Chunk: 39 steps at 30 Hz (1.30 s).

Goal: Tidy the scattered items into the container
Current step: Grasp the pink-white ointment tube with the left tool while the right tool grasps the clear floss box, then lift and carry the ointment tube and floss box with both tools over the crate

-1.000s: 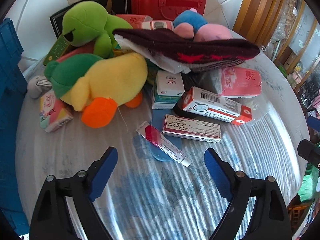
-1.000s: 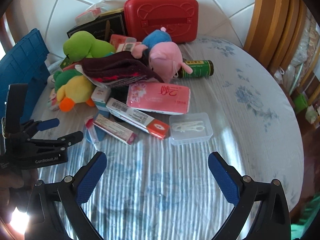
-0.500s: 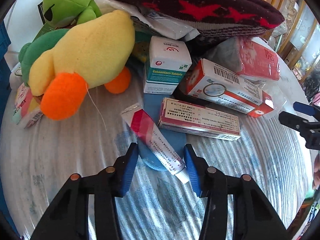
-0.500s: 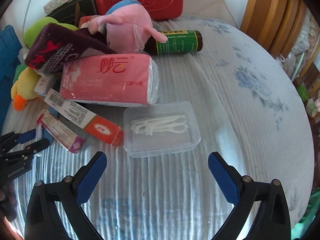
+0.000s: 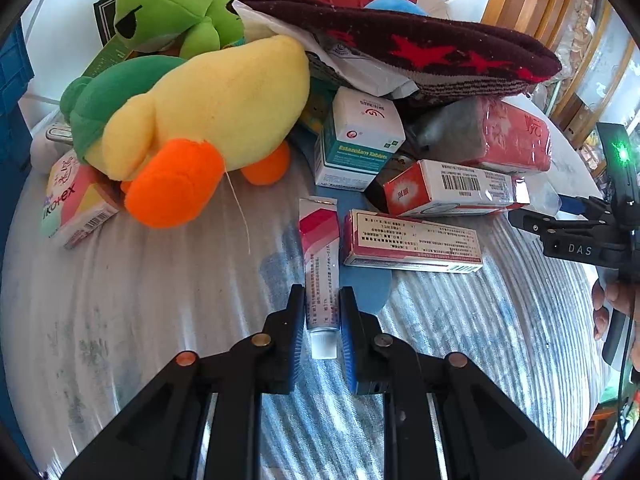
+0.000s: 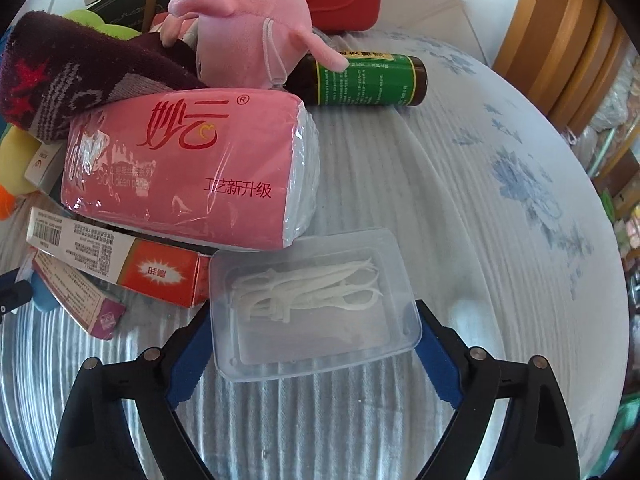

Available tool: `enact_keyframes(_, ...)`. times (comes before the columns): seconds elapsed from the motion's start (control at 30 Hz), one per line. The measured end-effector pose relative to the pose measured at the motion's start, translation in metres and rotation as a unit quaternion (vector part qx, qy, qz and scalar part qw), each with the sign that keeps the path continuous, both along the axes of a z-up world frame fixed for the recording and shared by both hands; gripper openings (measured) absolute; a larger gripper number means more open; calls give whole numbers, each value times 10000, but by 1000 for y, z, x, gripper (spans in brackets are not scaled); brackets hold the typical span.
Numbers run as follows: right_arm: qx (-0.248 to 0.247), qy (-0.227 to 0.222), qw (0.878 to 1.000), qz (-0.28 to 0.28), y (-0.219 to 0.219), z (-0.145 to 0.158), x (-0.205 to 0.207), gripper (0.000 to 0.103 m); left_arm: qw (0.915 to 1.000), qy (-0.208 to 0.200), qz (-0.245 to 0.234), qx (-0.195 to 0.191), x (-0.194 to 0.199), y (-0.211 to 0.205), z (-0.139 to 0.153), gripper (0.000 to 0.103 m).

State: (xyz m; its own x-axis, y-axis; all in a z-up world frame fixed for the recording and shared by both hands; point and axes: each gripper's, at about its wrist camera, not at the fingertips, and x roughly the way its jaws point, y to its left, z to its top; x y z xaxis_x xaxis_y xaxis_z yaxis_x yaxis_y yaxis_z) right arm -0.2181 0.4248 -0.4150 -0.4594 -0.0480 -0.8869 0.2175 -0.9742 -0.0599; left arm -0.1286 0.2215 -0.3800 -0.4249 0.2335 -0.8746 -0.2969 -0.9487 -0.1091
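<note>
Left tool (image 5: 322, 322) clamps a tube (image 5: 320, 264); right tool (image 6: 310, 344) closing around clear box (image 6: 312, 304) on striped cloth (image 6: 460, 208).

Legible markings are few. The white and teal medicine box (image 5: 360, 144) carries "Estazolam Tablets" on its teal band. The pink and yellow packet (image 5: 74, 204) at the left edge reads "Kotex", partly cut off. The black body of the other hand-held tool (image 5: 580, 240) bears "DAS". The pink tissue pack (image 6: 188, 168) shows large red Chinese characters with an ® mark, "工艺新升级" below, and faint "Soft clean paper". Barcodes stand on the red and white carton (image 5: 452, 192); its fine print, and that on the green-labelled bottle (image 6: 368, 80), cannot be read.
</note>
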Motion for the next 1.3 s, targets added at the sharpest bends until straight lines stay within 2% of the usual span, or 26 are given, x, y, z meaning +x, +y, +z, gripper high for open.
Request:
enact_keyframes(0.5,-112,-58,9996,-237,18,18,16,91,9999,52,-39,134,14,-2,29,17)
enact_keyframes(0.7,-138,-48,9996,-229,15,37,37,91,9997,141,-91,193,21,-3,44,17)
enact_keyframes(0.77,-147,-14,9996,-231,16,44,42,91,9995,184,-119,217,6,-16,51,17)
enact_keyframes(0.83,-164,24,9996,-242,16,51,45,91,9994,241,-139,223,7,-5,56,17)
enact_keyframes(1.03,-262,173,9988,-374,17,83,60,91,9985,420,-231,273,14,6,86,17)
enact_keyframes(1.3,-451,486,9957,-654,20,138,88,91,9956,782,-352,391,24,0,145,17)
